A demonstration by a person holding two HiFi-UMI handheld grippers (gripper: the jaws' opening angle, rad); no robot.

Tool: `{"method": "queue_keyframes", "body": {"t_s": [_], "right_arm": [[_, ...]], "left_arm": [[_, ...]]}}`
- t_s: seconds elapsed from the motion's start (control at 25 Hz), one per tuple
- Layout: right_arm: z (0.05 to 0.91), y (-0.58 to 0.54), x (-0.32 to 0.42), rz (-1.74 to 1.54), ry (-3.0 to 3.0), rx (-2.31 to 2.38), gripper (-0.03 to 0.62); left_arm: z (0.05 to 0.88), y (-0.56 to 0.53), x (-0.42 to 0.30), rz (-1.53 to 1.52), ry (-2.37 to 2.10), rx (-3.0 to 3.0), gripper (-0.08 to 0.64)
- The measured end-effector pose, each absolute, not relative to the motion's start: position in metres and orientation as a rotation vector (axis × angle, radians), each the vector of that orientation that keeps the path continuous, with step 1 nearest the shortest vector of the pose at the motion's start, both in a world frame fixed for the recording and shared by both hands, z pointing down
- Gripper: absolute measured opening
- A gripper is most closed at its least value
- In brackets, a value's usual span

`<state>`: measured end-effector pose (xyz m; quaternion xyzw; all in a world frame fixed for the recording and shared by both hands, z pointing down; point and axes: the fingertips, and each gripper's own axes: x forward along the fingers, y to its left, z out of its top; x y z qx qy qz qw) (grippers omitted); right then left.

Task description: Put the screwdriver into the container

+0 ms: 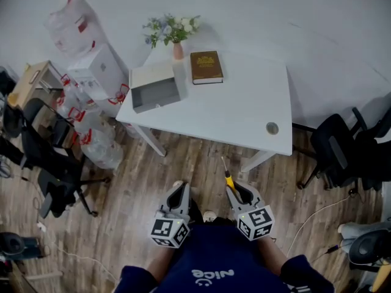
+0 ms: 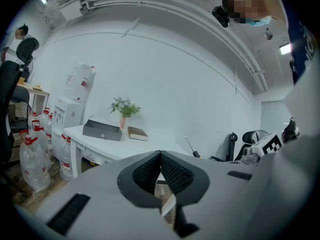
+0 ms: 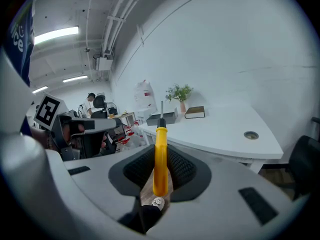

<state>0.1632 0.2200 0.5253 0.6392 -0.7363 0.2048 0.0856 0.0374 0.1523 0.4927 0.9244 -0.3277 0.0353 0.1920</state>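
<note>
Pinching the screwdriver (image 3: 160, 156) by its yellow handle, our right hand-held gripper (image 1: 234, 192) hung above the wooden floor (image 1: 140, 182), with the metal shaft pointing ahead toward the bench (image 1: 244, 118). Beside it, our left hand-held gripper (image 2: 160, 158) had its jaws pressed together on nothing. Farther off, on the white bench, the grey container (image 1: 156, 92) lay open, well apart from the screwdriver, with a brown book (image 1: 206, 66) just beside it and a vase of flowers (image 1: 175, 35) behind.
</note>
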Motion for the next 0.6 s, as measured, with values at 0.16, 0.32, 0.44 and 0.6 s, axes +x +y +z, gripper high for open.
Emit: {"method": "queue_keyframes", "body": {"t_s": [0.16,0.32,0.44,0.6], "right_arm": [[0.530,0.193,0.166,0.612,-2.170,1.924,0.094],[0.529,0.155,0.161,0.599,-2.177,1.928,0.094],[0.526,0.117,0.163,0.580,-2.168,1.941,0.094],[0.521,0.064,0.161,0.566,-2.149,1.960,0.094]], "left_arm": [[0.499,0.125,0.043,0.104,-0.887,2.590,0.017],[0.500,0.079,0.041,0.077,-0.874,2.566,0.017],[0.492,0.036,0.045,0.045,-0.879,2.587,0.017],[0.487,-0.017,0.040,0.069,-0.886,2.619,0.017]]}}
